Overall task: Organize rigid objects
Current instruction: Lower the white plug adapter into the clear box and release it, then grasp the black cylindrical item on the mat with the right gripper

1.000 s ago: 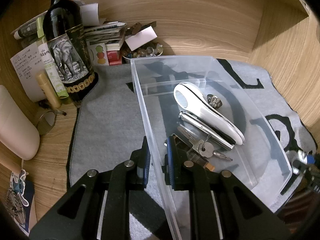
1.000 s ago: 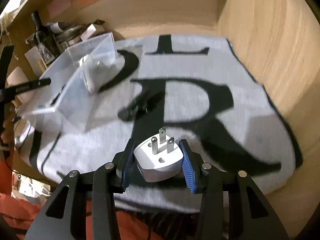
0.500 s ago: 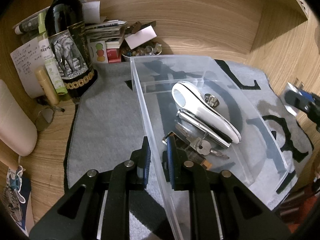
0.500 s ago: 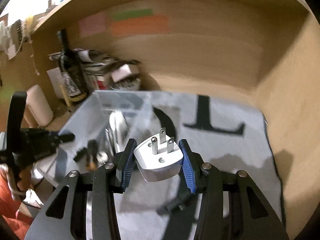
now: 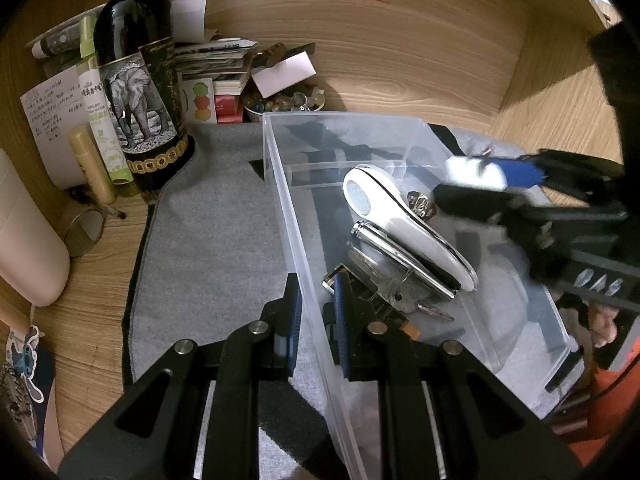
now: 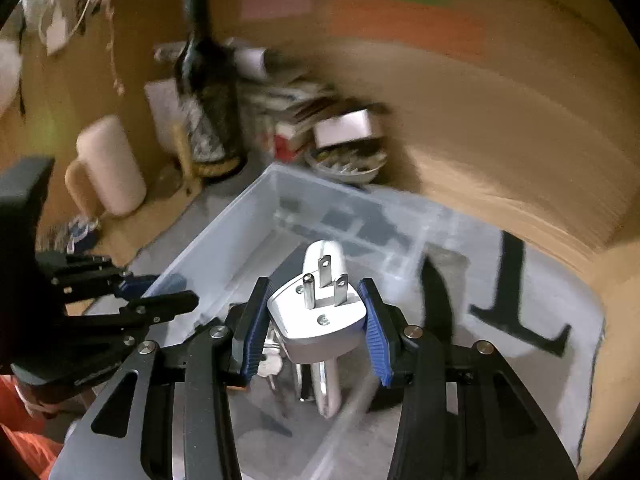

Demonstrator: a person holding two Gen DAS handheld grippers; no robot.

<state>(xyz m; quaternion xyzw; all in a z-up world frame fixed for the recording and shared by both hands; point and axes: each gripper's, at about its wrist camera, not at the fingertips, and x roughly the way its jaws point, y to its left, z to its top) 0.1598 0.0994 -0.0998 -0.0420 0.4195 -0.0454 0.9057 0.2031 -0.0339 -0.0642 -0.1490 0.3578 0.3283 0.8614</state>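
A clear plastic bin (image 5: 280, 200) stands on a grey mat with black letters. My left gripper (image 5: 316, 312) is shut on the bin's left wall. Inside lie a white handled tool (image 5: 400, 216), a silver cylinder (image 5: 384, 240), keys (image 5: 404, 300) and a small metal piece (image 5: 420, 202). My right gripper (image 6: 316, 316) is shut on a white plug adapter (image 6: 320, 320), prongs pointing forward, held above the bin (image 6: 248, 208). It shows blurred over the bin's right side in the left wrist view (image 5: 480, 172).
A wine bottle (image 5: 136, 80) with an elephant label stands at the back left beside papers, a yellow tube (image 5: 88, 164) and a bowl of beads (image 5: 284, 100). A cream cylinder (image 5: 24, 240) lies at the left. Wooden walls close the back and right.
My right gripper has carried the plug adapter left from over the mat to above the bin. My left gripper has stayed clamped on the bin wall.
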